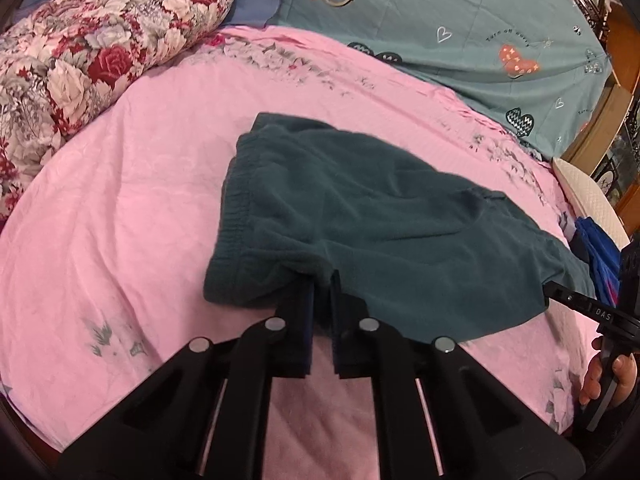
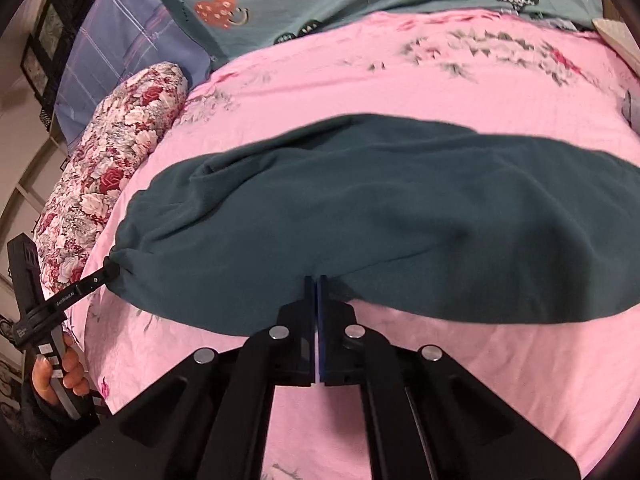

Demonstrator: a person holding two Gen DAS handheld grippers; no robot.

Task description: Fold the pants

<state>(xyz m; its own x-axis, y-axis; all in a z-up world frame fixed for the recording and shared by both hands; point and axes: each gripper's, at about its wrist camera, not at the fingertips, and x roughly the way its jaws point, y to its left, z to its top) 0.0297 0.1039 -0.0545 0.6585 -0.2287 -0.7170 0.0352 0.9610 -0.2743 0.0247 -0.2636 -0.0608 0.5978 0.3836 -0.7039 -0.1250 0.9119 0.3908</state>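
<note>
Dark teal pants (image 1: 340,216) lie on a pink bed sheet (image 1: 132,208), the elastic waistband to the left in the left wrist view. My left gripper (image 1: 322,280) is shut on the near edge of the pants close to the waistband. The right gripper (image 1: 550,290) shows at the right, pinching the cloth further along the same edge. In the right wrist view the pants (image 2: 400,208) spread across the middle, and my right gripper (image 2: 316,280) is shut on their near hem. The left gripper (image 2: 112,268) grips the left corner there, held by a hand (image 2: 60,372).
A folded floral quilt (image 1: 80,52) lies at the left of the bed. Teal pillows with heart prints (image 1: 460,20) sit at the far side. Blue fabric (image 1: 600,256) and a white pillow (image 1: 588,192) lie at the right edge, beside wooden furniture (image 1: 616,92).
</note>
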